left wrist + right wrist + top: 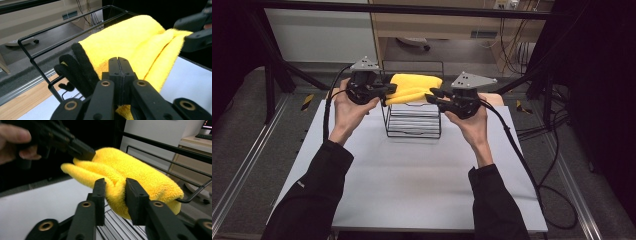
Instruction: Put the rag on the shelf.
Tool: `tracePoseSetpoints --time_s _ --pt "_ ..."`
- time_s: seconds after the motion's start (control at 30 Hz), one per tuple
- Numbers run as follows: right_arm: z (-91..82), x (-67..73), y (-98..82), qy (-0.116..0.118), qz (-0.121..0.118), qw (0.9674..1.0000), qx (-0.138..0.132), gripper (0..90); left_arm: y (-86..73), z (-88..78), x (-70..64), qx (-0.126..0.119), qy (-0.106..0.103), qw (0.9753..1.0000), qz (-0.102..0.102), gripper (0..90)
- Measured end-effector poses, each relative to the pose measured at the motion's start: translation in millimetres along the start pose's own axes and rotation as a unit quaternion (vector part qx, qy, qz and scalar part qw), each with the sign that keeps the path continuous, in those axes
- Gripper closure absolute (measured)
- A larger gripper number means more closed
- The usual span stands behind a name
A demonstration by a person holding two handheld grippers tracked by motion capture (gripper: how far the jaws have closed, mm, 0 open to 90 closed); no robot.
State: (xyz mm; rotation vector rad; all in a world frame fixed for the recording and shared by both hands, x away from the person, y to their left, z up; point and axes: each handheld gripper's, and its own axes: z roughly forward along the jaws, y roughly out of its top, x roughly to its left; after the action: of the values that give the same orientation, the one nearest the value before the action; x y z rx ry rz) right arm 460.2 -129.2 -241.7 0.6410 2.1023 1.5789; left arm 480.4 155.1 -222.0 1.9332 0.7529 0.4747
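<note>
Yellow towel (414,88) lies folded over the top of a black wire rack (413,120), which stands on the far middle of the white table (412,185). The left gripper (384,90) comes to the towel from the left side; in the left gripper view its jaws are pressed together, and the near edge of the towel (130,47) is pinched between them. The right gripper (436,96) is at the right end of the towel. In the right gripper view its jaws stand apart, one on each side of a thick fold of the towel (135,175), and the fold fills the gap between them. I cannot tell if they press it. Each gripper is held in one hand of the person.
</note>
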Motion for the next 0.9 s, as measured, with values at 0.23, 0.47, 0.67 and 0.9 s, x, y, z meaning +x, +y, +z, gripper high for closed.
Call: tracePoseSetpoints --time_s 0.23,0.47,0.67,0.9 --pt "-0.7 -1.3 4.0 -0.013 0.02 0.9996 -0.014 54.9 -5.2 3.7 -1.4 0.004 0.0 0.9999 0.012 90.0" --pt "1.1 0.2 6.5 -0.016 0.03 0.9993 -0.012 63.1 -14.7 7.4 -2.8 0.009 0.004 0.9999 0.014 90.0" --pt "13.1 -0.6 -9.7 -0.009 0.055 0.9973 0.048 86.1 -26.3 13.8 -1.3 0.017 -0.001 0.9998 0.009 90.0" --pt "26.0 -11.6 -35.1 -0.033 0.085 0.9934 0.071 88.5 -36.4 20.6 1.9 0.02 0.007 0.9997 0.009 90.0"
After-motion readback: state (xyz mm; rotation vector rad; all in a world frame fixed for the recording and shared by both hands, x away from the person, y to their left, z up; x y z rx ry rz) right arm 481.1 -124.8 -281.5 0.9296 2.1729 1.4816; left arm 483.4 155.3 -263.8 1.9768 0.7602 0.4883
